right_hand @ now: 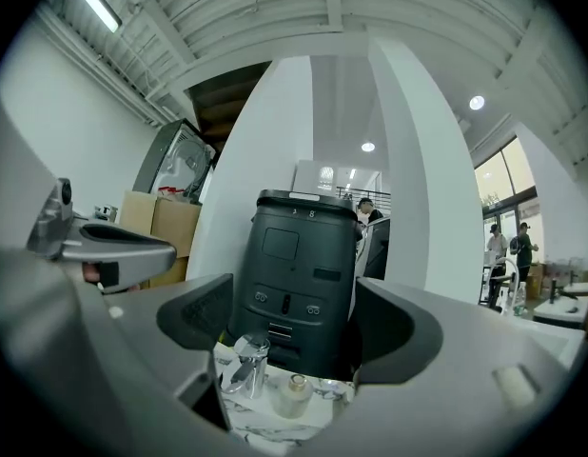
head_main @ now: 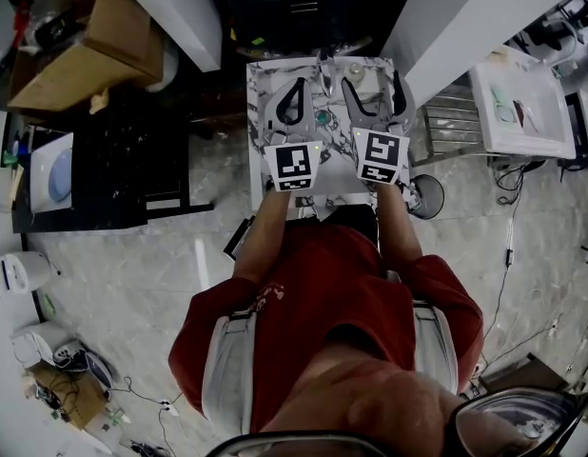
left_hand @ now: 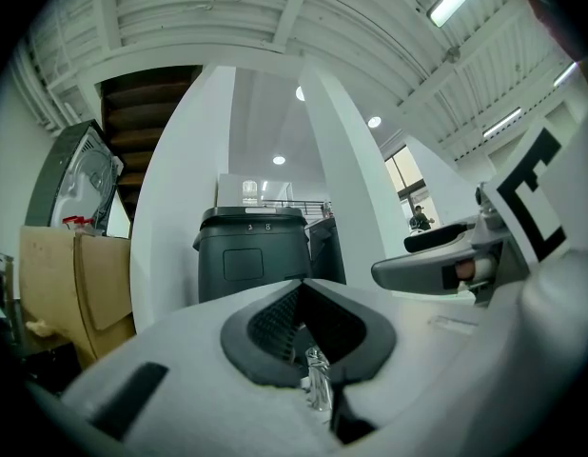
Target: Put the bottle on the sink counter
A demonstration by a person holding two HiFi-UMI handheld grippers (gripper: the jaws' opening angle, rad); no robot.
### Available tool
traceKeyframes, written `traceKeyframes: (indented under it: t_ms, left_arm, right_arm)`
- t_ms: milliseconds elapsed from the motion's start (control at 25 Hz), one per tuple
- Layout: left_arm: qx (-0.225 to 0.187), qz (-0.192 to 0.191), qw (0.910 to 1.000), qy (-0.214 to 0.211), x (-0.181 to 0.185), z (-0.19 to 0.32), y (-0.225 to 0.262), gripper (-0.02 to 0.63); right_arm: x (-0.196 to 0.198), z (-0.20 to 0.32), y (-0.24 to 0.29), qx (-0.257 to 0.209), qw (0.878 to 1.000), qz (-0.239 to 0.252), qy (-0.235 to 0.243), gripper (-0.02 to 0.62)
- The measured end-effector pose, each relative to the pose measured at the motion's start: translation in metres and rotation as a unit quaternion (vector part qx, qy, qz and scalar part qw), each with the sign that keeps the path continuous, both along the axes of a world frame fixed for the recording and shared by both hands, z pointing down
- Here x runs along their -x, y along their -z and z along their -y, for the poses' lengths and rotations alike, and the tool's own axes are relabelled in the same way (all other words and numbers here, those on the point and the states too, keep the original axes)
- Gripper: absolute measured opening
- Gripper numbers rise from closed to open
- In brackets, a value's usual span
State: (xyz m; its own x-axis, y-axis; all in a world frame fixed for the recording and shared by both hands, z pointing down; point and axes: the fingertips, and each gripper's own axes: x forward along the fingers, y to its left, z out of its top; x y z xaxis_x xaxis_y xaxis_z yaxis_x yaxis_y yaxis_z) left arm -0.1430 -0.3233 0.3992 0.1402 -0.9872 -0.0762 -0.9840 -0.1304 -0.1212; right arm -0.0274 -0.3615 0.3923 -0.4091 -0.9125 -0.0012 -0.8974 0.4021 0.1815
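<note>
A small pale bottle (right_hand: 294,394) with a dull gold cap stands upright on the marble sink counter (right_hand: 275,427), just right of the chrome faucet (right_hand: 245,360). My right gripper (right_hand: 289,322) is open, with the bottle low between its jaws and apart from both. In the head view the bottle (head_main: 356,69) sits at the counter's (head_main: 265,74) far side, ahead of the right gripper (head_main: 373,89). My left gripper (head_main: 301,84) hovers over the basin with its fingertips together, empty. The left gripper (left_hand: 302,282) view shows the faucet (left_hand: 318,384) through the gap beneath the pads.
A dark grey bin (right_hand: 299,274) stands right behind the counter between two white pillars (head_main: 180,8). Cardboard boxes (head_main: 85,46) and a dark table (head_main: 104,160) are at the left. A round stool (head_main: 427,196) and a white table (head_main: 522,112) are at the right.
</note>
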Motion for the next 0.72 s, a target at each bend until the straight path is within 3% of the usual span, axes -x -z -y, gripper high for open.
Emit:
traceKeyframes:
  t_ms: [720]
  left_arm:
    - [-0.035,0.0,0.9994,-0.004,0.003,-0.003,0.031,-0.005]
  right_arm:
    - [-0.005,-0.01,0.036,-0.037,0.999,0.03,0.005,0.33]
